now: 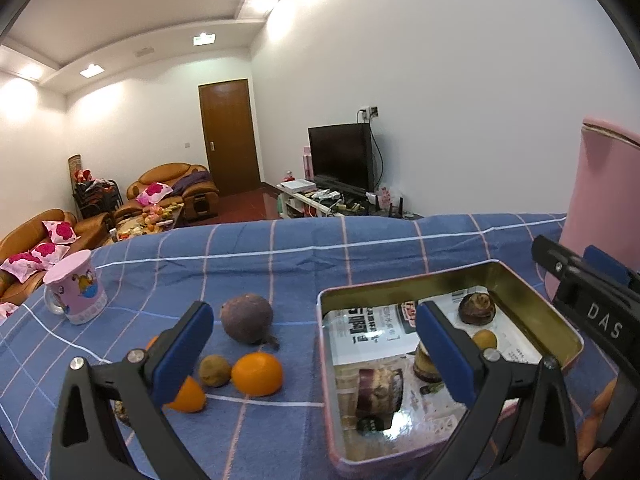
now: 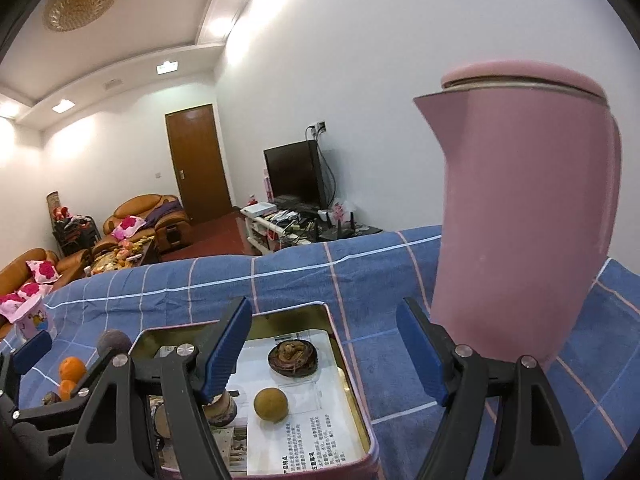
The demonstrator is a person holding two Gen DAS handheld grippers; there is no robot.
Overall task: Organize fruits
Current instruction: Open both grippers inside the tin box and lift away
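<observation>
We take the pink-rimmed tin box [image 1: 448,364] as our landmark. It sits on the desk under a blue checked cloth [image 1: 304,240], and already holds a small round brown fruit [image 2: 271,405], a dark flattened fruit [image 2: 293,356] beyond it, and another item we cannot identify, half hidden by claw pads, all lying on printed paper.

The loose fruits lie just left of the box: a large dull purple fruit [image 1: 247,319] farthest from us, an orange [image 1: 257,373] nearest the box wall, a small brown fruit [image 1: 215,371] touching its left side, and a second orange [image 1: 187,396] partly behind the left pad.

Our left claw [image 1: 314,354] is spread wide and holds nothing; its left finger stands over the loose fruits and its right finger over the box interior, so the orange sits almost between them, slightly left of centre. Our right claw [image 2: 324,352] is also wide and empty, hovering over the box's right rim, with the pink kettle [image 2: 524,216] just right of it.

We judge the left claw far nearer the loose fruits; a short drop onto the orange looks like the coming move. The round fruits have no long axis to align with.
</observation>
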